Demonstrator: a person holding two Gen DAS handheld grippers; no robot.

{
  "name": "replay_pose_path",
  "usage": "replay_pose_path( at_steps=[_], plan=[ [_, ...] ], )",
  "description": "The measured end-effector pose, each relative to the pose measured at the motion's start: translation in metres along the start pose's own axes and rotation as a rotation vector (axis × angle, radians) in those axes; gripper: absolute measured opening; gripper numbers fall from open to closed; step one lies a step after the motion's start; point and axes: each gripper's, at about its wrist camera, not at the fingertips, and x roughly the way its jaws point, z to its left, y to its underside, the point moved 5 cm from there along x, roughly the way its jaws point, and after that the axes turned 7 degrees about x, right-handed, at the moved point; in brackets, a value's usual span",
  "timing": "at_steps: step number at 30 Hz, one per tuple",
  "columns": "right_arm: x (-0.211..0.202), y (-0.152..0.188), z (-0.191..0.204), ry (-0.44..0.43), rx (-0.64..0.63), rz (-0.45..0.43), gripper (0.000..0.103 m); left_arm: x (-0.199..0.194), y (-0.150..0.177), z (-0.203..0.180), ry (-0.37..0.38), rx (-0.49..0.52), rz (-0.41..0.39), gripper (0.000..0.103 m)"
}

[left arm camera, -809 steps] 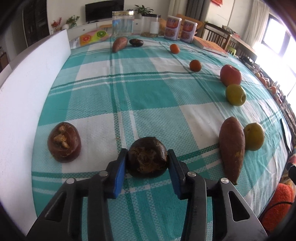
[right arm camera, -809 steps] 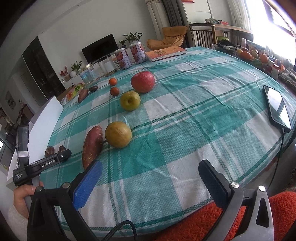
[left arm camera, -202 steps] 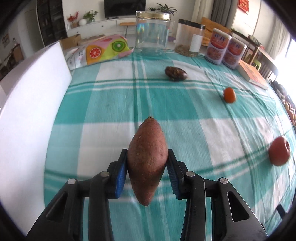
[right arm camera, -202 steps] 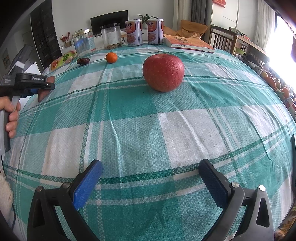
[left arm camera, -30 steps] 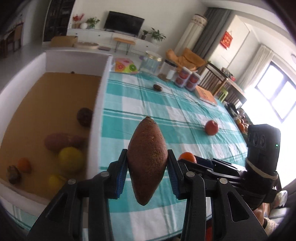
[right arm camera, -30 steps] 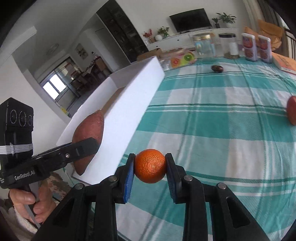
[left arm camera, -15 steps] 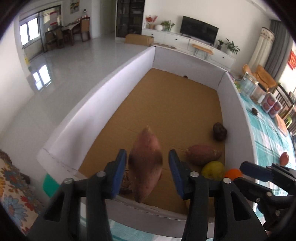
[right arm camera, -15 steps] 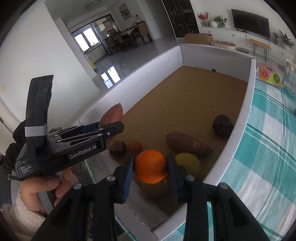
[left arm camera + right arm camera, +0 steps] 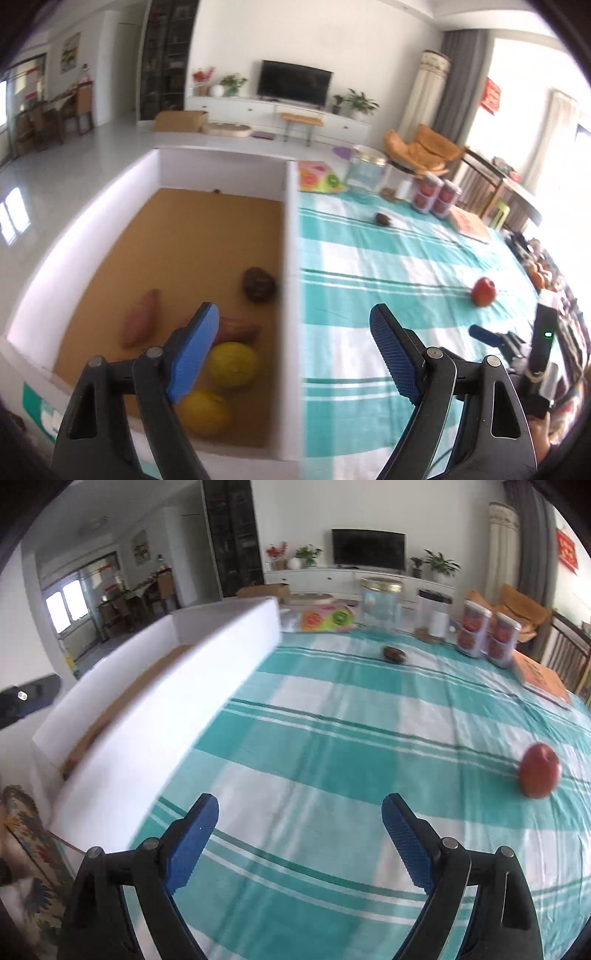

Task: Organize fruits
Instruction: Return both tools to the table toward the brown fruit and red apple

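Both fruits have left the jaws since a second ago: the reddish-brown tapered sweet potato point(image 9: 142, 323) now lies inside the white-walled, cardboard-floored box point(image 9: 291, 236); the orange is no longer between the right jaws.

Left wrist view: the left hand-held gripper point(image 9: 291, 354) is spreading, nothing between its blue pads. In the box, from 9 to 7 o'clock of the frame, lie a second sweet potato point(image 9: 236, 330), a dark round fruit point(image 9: 259, 283) and two yellow round fruits point(image 9: 232, 363). On the teal-and-white checked table point(image 9: 369, 266), a red apple point(image 9: 484, 291) sits at 3 o'clock and a small dark fruit point(image 9: 384, 219) at 1 o'clock.

Right wrist view: the right hand-held gripper point(image 9: 300, 840) is likewise opening and empty, above the table. The apple lies at 3 o'clock, the dark fruit at 12.

Step in hand: release completed. Next, each hand-held gripper should probably travel to one remaining fruit, jaws kept wide for the apple.
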Motion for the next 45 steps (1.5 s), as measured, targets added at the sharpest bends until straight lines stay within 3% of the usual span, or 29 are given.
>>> replay_pose_path(
  at_steps=[5, 9, 13, 18, 26, 28, 32, 45],
  plan=[
    [-0.01, 0.036, -0.101, 0.167, 0.107, -0.01, 0.09, 0.03, 0.018, -0.09, 0.154, 0.134, 0.076, 0.087],
    [-0.021, 0.051, -0.141, 0.21, 0.22, -0.045, 0.09, 0.07, 0.043, -0.132, 0.17, 0.198, 0.143, 0.087],
    [-0.032, 0.045, -0.143, 0.202, 0.238, -0.093, 0.09, 0.099, 0.061, -0.144, 0.124, 0.237, 0.183, 0.087],
    [-0.014, 0.049, -0.14, 0.207, 0.245, -0.037, 0.09, 0.118, 0.069, -0.143, 0.062, 0.282, 0.181, 0.087],
    [-0.006, 0.054, -0.149, 0.189, 0.298, -0.001, 0.09, 0.147, 0.079, -0.14, 0.026, 0.278, 0.224, 0.087],
    [-0.006, 0.054, -0.148, 0.189, 0.295, 0.002, 0.091, 0.146, 0.084, -0.142, 0.002, 0.311, 0.195, 0.091],
    [-0.004, 0.053, -0.147, 0.183, 0.29, 0.009, 0.095, 0.144, 0.085, -0.138, -0.001, 0.285, 0.203, 0.095],
    [-0.001, 0.053, -0.145, 0.183, 0.276, 0.029, 0.101, 0.145, 0.085, -0.136, -0.006, 0.281, 0.208, 0.098]
  ],
)
